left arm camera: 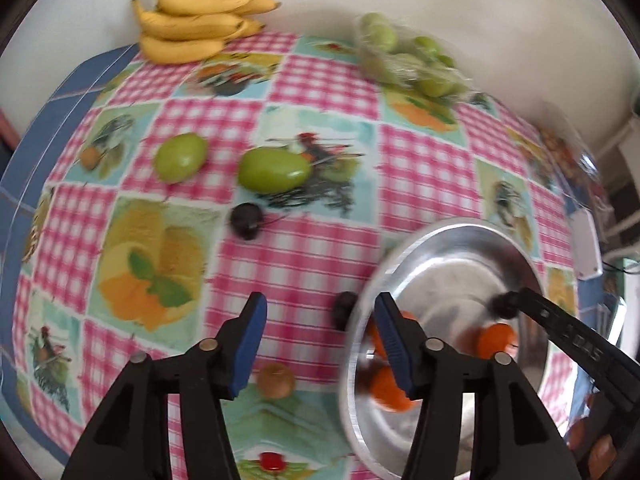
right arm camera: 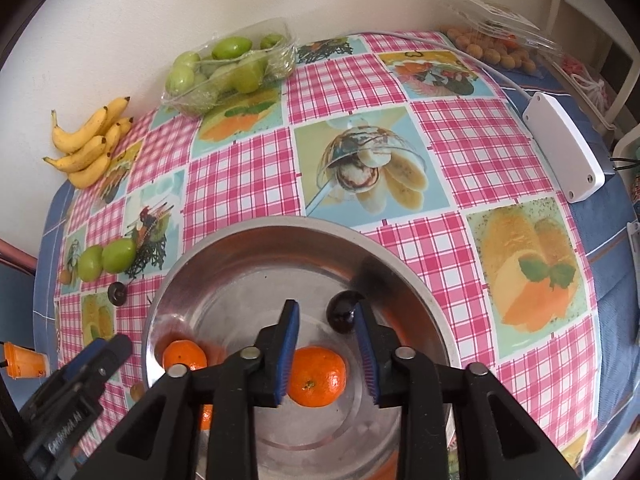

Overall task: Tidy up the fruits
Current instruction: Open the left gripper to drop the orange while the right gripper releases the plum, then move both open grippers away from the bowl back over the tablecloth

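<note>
Partly done: oranges [right arm camera: 317, 376] and one cherry [right arm camera: 341, 314] lay in the bowl [right arm camera: 420, 280]; green fruits [left arm camera: 273, 170] and cherries [left arm camera: 245, 220] remained on the table [left arm camera: 304, 248]. Left tool [left arm camera: 320, 344] and right tool [right arm camera: 328, 350] gaped wide, empty.

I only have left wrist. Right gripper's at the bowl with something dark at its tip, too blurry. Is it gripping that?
Observer: No. In the right wrist view the right gripper is open; the dark cherry sits in the metal bowl, beside one fingertip and not between the pads.
Operator: How many oranges are in the bowl? My finger blocks it.
Observer: Right wrist shows a whole orange between the open fingers, a second orange by the bowl's left wall, and a sliver of a third under the gripper.
Operator: What's the white thing at my right edge?
Observer: A white box with a cable, on the table past the bowl.
</note>
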{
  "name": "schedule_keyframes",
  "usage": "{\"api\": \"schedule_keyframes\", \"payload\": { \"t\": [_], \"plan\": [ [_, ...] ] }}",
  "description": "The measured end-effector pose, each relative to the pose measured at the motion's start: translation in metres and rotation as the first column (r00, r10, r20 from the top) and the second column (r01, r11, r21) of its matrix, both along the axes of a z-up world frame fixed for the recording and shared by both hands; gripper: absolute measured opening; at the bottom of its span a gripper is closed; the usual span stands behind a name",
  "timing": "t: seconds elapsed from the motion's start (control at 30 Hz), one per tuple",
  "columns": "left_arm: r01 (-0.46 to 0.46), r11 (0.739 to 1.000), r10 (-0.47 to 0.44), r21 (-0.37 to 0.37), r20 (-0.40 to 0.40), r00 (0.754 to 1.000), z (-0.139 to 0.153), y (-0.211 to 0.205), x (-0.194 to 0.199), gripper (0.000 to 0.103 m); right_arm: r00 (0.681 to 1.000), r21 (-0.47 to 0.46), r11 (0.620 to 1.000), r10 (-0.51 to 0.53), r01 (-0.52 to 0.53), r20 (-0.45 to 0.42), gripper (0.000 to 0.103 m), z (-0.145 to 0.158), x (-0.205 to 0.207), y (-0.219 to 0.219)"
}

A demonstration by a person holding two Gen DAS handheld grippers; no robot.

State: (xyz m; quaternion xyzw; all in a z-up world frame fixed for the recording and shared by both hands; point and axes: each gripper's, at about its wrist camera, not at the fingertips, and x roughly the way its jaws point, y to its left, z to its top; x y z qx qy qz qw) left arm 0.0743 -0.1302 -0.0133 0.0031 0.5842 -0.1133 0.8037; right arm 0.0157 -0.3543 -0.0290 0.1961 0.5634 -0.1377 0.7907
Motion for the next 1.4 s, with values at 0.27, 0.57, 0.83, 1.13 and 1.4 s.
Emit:
{"api": "schedule_keyframes", "payload": {
  "t": [0.27,0.57,0.83,1.13,1.4],
  "plan": [
    [-0.062,0.997,0.061,0.053,0.020,0.998,-0.009,0.011,0.004,0.084,0.999,-0.020,0.999,0.039,-0.039,-0.007,0.070,0.002,0.004,0.009],
    [-0.072,0.993,0.067,0.091,0.051,0.996,-0.010,0.012,0.004,0.088,0.999,-0.022,0.999,0.045,-0.045,-0.023,0.080,-0.003,0.004,0.010],
    [-0.095,0.989,0.089,0.115,0.062,0.994,-0.011,0.017,0.005,0.089,0.998,-0.025,0.998,0.049,-0.050,-0.024,0.091,-0.003,0.004,0.008],
    [-0.102,0.986,0.094,0.135,0.068,0.993,-0.013,0.019,0.005,0.092,0.998,-0.031,0.997,0.063,-0.063,-0.020,0.102,-0.003,0.005,0.011],
    [-0.106,0.983,0.096,0.150,0.071,0.993,-0.013,0.020,0.006,0.092,0.998,-0.030,0.997,0.067,-0.068,-0.019,0.103,-0.004,0.005,0.011]
  ]
}}
